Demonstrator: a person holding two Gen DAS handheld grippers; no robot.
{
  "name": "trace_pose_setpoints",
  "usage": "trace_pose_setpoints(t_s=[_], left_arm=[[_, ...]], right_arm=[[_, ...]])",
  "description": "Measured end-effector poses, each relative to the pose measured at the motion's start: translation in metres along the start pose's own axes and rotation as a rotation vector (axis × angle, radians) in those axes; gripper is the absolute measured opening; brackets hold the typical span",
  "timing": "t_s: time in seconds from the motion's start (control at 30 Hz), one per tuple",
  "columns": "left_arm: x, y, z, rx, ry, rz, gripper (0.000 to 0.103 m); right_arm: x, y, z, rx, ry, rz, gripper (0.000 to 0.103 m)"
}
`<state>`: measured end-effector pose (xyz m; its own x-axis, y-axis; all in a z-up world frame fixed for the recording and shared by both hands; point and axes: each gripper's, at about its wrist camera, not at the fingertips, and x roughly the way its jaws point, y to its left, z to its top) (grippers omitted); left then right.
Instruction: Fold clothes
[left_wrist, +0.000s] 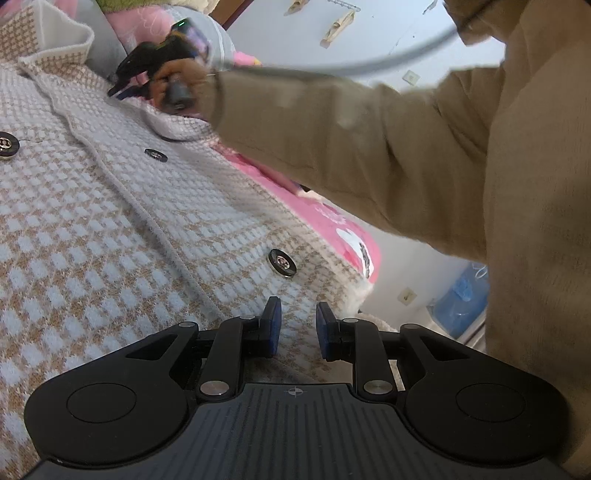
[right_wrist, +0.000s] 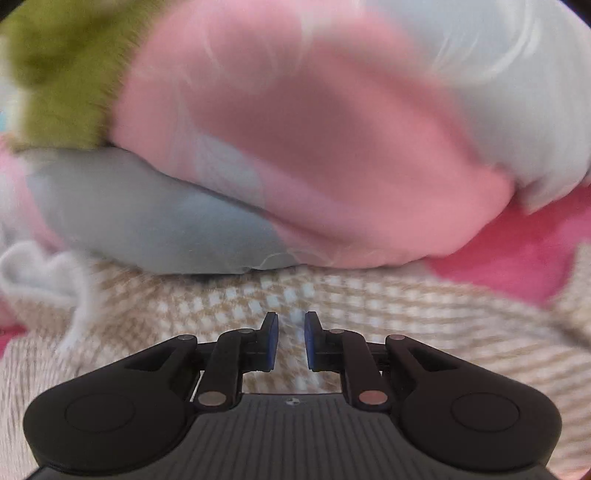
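A tan-and-white checked knit cardigan (left_wrist: 122, 229) with dark buttons (left_wrist: 282, 262) lies spread on a pink bed cover (left_wrist: 332, 218). My left gripper (left_wrist: 298, 326) hovers low over its hem corner. Its blue pads stand a little apart, with only the cloth below showing in the gap. A hand in a tan sleeve (left_wrist: 332, 122) holds my right gripper (left_wrist: 114, 88) at the far collar end. In the right wrist view, which is blurred, my right gripper (right_wrist: 291, 328) sits just above the cardigan (right_wrist: 369, 306). Its pads are slightly apart and nothing is pinched between them.
A pink and pale-blue pillow (right_wrist: 314, 147) lies against the cardigan's far edge, with a green fuzzy item (right_wrist: 62, 74) at its left. The person's tan sweater (left_wrist: 535, 221) fills the right side. A grey cable (left_wrist: 369, 62) arcs overhead. A blue bag (left_wrist: 461, 299) stands beside the bed.
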<state>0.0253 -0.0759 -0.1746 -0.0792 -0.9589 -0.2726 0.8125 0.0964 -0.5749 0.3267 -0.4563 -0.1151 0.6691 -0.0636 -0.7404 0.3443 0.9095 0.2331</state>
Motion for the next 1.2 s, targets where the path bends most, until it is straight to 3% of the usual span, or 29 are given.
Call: trace_pose_setpoints(t_s=[0.07,0.1,0.2,0.4,0.5,0.6,0.7,0.8,0.93,1.0,1.2], left_arm=[[-0.001,0.001,0.000,-0.006,-0.001,-0.007,0.022],[-0.001,0.001,0.000,-0.008,-0.001,-0.009,0.022],[-0.001,0.000,0.000,-0.008,-0.002,-0.008,0.022],[-0.001,-0.002,-0.001,0.004,-0.005,-0.002,0.022],[0.001,-0.002,-0.001,0.002,-0.007,-0.003,0.022],[0.002,0.000,0.001,-0.008,-0.006,-0.009,0.022],[0.002,-0.001,0.001,-0.008,-0.006,-0.009,0.022],[0.002,-0.002,0.002,-0.007,-0.005,-0.006,0.022],[0.003,-0.003,0.001,-0.003,-0.005,0.000,0.022],[0.002,-0.004,0.002,0.000,-0.004,0.007,0.022],[0.004,-0.008,0.004,-0.008,0.007,0.035,0.022]], right_arm=[[0.019,-0.003,0.006,0.040,-0.022,-0.030,0.011],[0.022,-0.003,0.010,0.050,-0.035,-0.058,0.017],[0.019,-0.002,0.019,0.093,-0.027,-0.079,0.020],[-0.018,0.030,0.007,-0.057,-0.018,0.027,0.021],[-0.006,0.051,-0.001,-0.095,0.042,0.104,0.023],[0.029,0.058,-0.004,-0.051,0.071,0.060,0.023],[0.024,0.061,0.001,-0.007,0.064,0.047,0.023],[-0.003,0.052,0.002,-0.080,0.070,0.039,0.027],[-0.060,0.061,-0.023,-0.261,0.109,0.158,0.032],[-0.078,0.088,-0.040,-0.356,0.135,0.216,0.033],[-0.076,0.135,-0.116,-0.508,0.214,0.303,0.034]])
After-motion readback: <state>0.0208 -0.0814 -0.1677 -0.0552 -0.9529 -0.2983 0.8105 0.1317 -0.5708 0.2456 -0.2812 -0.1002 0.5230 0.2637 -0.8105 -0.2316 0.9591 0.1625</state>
